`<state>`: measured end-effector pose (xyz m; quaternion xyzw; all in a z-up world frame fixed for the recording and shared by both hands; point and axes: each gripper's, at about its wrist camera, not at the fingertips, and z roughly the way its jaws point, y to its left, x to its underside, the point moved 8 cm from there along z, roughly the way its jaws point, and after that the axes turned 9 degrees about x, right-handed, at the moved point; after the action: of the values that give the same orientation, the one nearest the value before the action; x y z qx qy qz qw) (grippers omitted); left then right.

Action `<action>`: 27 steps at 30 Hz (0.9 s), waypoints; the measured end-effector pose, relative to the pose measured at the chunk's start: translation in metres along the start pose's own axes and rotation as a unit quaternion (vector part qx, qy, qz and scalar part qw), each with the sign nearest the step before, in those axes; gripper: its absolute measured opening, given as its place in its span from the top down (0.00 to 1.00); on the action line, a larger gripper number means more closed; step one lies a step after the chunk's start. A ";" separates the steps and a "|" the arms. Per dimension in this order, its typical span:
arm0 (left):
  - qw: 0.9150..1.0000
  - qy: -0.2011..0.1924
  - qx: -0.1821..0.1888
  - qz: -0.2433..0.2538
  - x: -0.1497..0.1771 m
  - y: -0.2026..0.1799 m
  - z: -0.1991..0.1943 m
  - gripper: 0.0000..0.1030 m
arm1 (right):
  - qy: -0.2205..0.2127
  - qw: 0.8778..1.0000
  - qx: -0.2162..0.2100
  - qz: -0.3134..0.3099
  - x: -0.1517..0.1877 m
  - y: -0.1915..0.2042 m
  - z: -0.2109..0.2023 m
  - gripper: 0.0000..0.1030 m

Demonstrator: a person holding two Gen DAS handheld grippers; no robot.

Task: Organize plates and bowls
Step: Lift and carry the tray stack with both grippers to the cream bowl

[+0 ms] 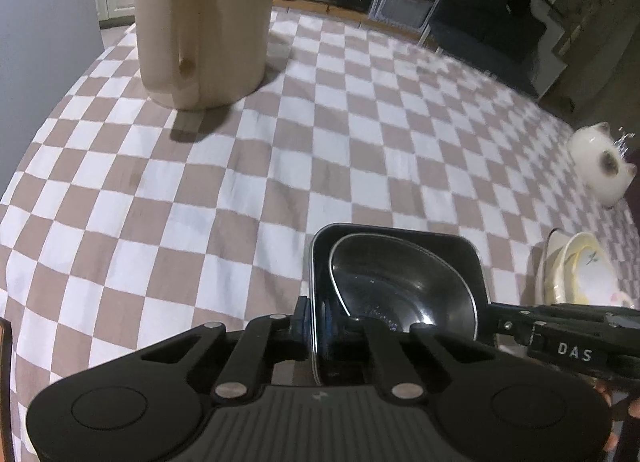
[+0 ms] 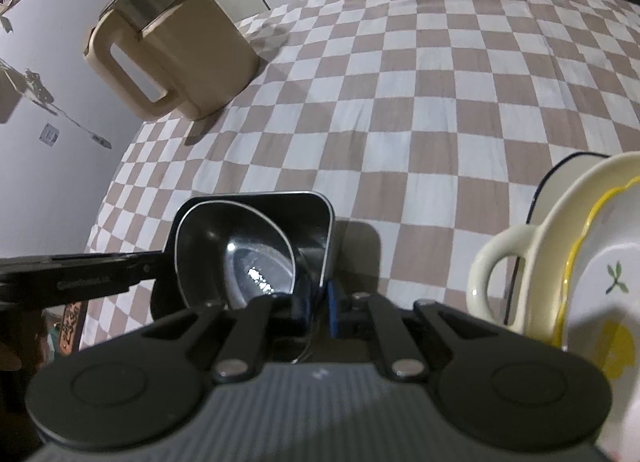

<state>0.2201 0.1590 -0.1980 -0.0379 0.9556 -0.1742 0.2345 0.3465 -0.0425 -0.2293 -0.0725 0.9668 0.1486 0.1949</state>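
Gripping opposite rims of the black square dish (image 1: 472, 258) holding a steel bowl (image 1: 400, 282), left gripper (image 1: 318, 326) and right gripper (image 2: 318, 308) are both clamped; stiff, slippery, bowl likely loose.

— What is being gripped by the right gripper (image 2: 316, 312)?

— The near right wall of a square black dish (image 2: 316, 214) is being pinched between its blue-padded fingers (image 2: 333, 312). A round steel bowl (image 2: 240, 258) is being carried inside the dish, tilted against its left side.

— Is anything else being applied to the dish?

— Its left edge is being met by the left gripper (image 2: 158, 262), reaching in from the left.

— And around it?

— A checkered cloth (image 2: 440, 82) is being used as the surface. A beige jug (image 2: 180, 58) is being kept at the far left, and cream plates (image 2: 560, 246) are being stacked at the right.
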 end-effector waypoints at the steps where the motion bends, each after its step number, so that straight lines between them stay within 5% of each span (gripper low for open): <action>1: 1.000 -0.005 0.003 -0.001 -0.001 -0.001 -0.003 0.93 | -0.003 1.000 0.000 0.001 -0.001 0.000 -0.002 0.90; 12: 0.994 -0.097 0.052 -0.018 -0.017 -0.033 -0.047 0.93 | -0.070 0.996 -0.055 0.032 -0.019 -0.014 -0.060 0.90; 27: 0.984 -0.131 0.117 0.021 -0.020 -0.129 -0.055 0.93 | -0.158 0.982 -0.058 0.084 -0.020 -0.092 -0.152 0.90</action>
<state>0.2116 0.0582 -0.0985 -0.0124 0.8903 -0.2732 0.3640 0.3285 -0.1760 -0.1114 0.0222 0.9164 0.2299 0.3270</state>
